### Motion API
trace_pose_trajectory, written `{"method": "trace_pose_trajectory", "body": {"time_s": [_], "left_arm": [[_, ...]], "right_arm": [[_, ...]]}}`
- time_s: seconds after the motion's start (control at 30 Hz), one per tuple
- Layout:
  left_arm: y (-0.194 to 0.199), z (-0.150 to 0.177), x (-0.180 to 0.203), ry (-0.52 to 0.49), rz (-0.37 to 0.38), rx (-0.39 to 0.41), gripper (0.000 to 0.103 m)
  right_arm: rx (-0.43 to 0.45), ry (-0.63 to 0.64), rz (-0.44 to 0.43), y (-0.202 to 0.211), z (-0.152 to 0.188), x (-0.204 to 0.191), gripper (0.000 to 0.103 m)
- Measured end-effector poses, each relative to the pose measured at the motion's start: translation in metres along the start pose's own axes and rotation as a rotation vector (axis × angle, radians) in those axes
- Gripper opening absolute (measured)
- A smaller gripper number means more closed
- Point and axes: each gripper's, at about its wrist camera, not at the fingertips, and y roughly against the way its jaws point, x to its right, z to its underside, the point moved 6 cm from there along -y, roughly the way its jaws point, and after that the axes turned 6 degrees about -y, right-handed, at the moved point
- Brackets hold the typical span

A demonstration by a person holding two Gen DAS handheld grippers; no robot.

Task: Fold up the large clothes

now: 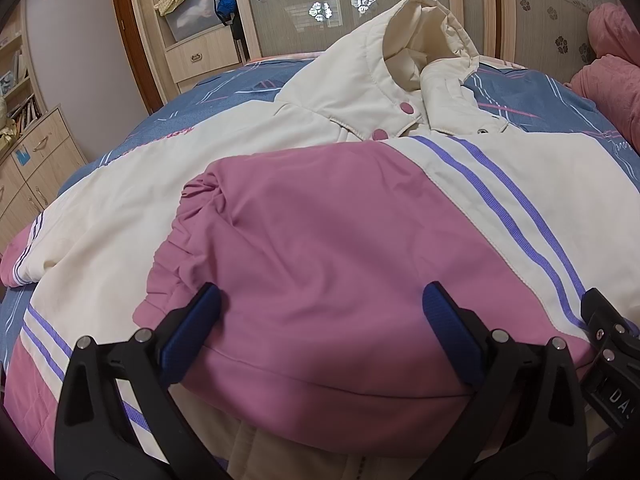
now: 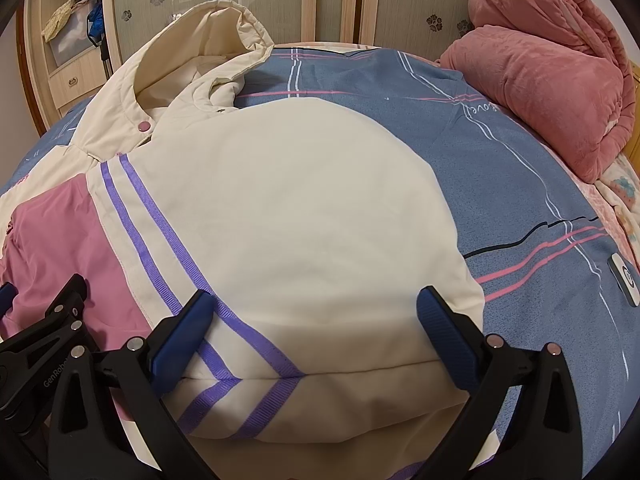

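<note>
A large hooded jacket [image 1: 328,232], cream and pink with purple stripes, lies spread on the bed, its hood [image 1: 416,40] at the far side. A pink sleeve with an elastic cuff [image 1: 192,208] is folded across its front. My left gripper [image 1: 322,308] is open, its blue pads wide apart over the pink sleeve's near folded edge. My right gripper [image 2: 316,306] is open too, straddling the cream panel [image 2: 304,208] and its folded near edge. Each gripper shows at the other view's edge: the right gripper [image 1: 612,344] and the left gripper [image 2: 52,320]. The two stand side by side.
The bed has a blue sheet [image 2: 520,208] with pink and white lines. A rolled pink quilt [image 2: 540,80] sits at the far right. A small white device [image 2: 624,280] lies on the sheet at right. Wardrobe doors [image 1: 360,4], shelves and drawers [image 1: 36,148] stand behind and left.
</note>
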Motion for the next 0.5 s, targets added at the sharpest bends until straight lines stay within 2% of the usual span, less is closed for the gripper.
{"method": "trace_pose_trajectory", "body": {"time_s": [0.5], "left_arm": [[-0.0006,-0.0004,0.0008,-0.001,-0.001,0.0,0.101]], "right_arm": [[-0.002,-0.001,-0.003,-0.0004,0.0006,-0.0002,0.102]]}}
